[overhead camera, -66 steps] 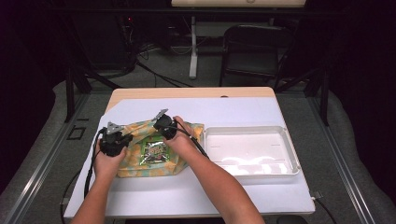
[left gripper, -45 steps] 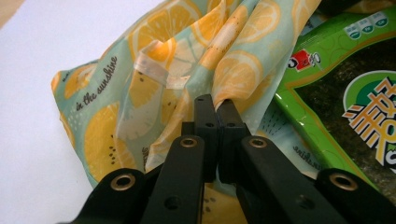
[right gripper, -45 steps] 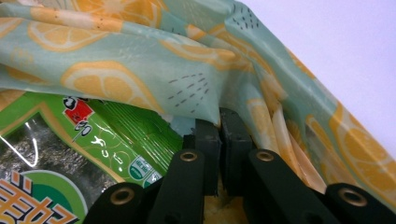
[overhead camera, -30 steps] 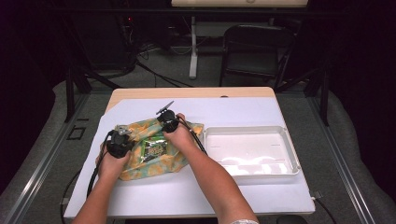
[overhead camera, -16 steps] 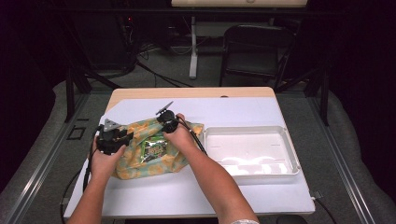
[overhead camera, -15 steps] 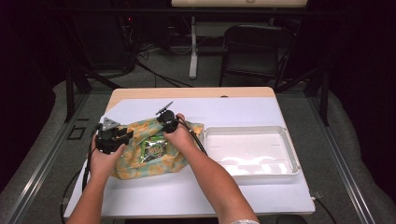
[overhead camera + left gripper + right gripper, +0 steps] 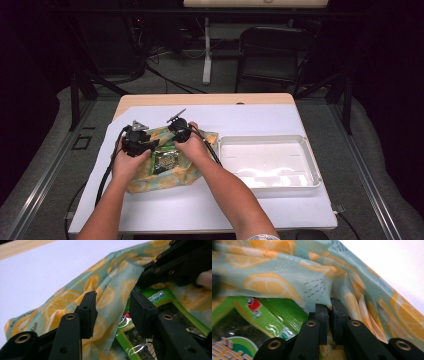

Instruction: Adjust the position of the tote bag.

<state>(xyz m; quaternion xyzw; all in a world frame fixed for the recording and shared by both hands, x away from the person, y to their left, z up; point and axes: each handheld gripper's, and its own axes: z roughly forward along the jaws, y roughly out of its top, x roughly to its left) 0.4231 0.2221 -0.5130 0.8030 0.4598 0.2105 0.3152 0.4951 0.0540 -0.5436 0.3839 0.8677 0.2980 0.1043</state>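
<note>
Grippers at the lemon bag

Hands come in from the bottom of the high view, both over a lemon-print bag that lies on the left part of the white table.

The left gripper sits at the bag's left edge. In the left gripper view its two black jaws are spread apart, and a fold of the bag's cloth hangs in the gap between them — they are not squeezing it. A green snack packet shows inside the bag's opening, just beside the right-hand jaw.

The right gripper is near the bag's top edge, close to the left one. In the right gripper view its jaws are pressed together on a pinch of the cloth — the bag's rim is caught between them. The same green packet lies under the lifted cloth.

Farther right, a white tray sits on the table, just beside the bag.
</note>
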